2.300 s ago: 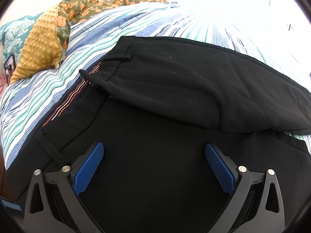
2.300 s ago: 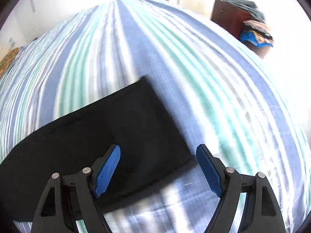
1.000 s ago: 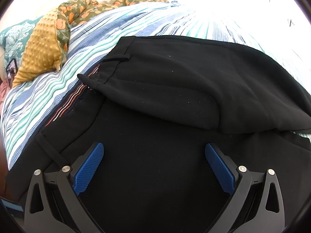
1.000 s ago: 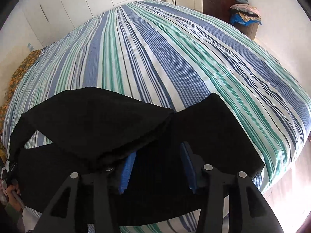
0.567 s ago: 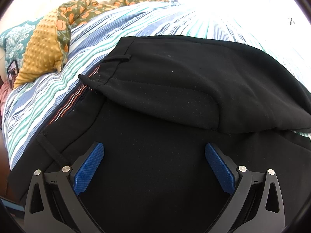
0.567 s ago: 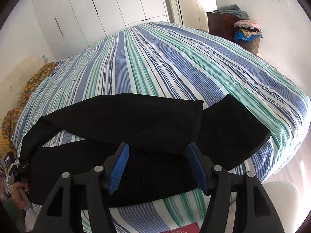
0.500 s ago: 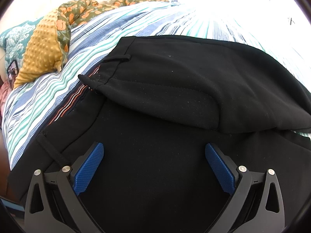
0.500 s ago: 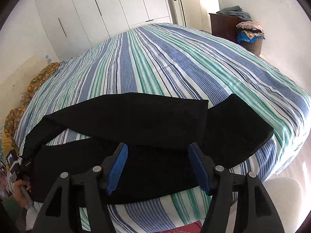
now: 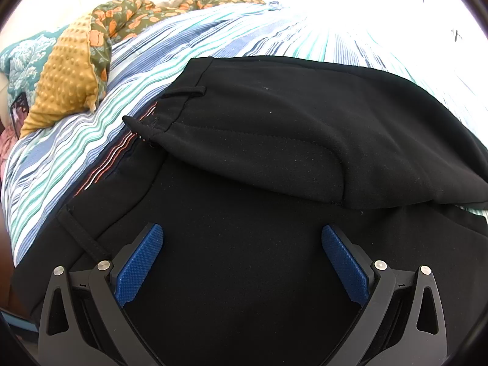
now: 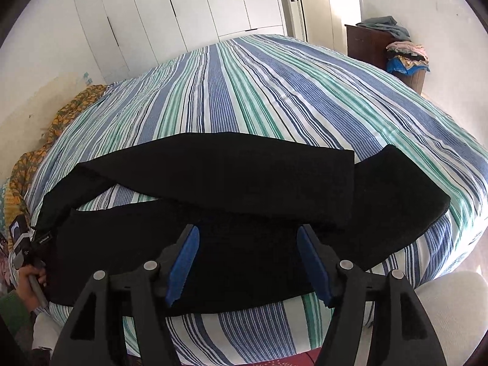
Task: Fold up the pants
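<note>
Black pants (image 10: 213, 167) lie across the striped bed (image 10: 274, 85), one leg folded over the other, its hem short of the lower leg's end at the right. My right gripper (image 10: 247, 230) hovers open above the near leg, back from the bed's edge, with nothing between its blue pads. In the left wrist view the waistband end of the pants (image 9: 274, 122) fills the frame, a belt loop showing at the top. My left gripper (image 9: 241, 231) stands wide open just over the black cloth, gripping nothing.
A yellow dotted cushion (image 9: 64, 82) and a floral blanket (image 9: 146, 15) lie at the head of the bed. White wardrobe doors (image 10: 183, 15) stand behind it. A brown cabinet (image 10: 369, 45) and a pile of clothes (image 10: 408, 61) are at the far right. A hand (image 10: 29, 280) shows at the left edge.
My right gripper has let go of the pant leg, opened, and drawn back from the bed. The folded leg now rests flat on the other. The left gripper has not moved.
</note>
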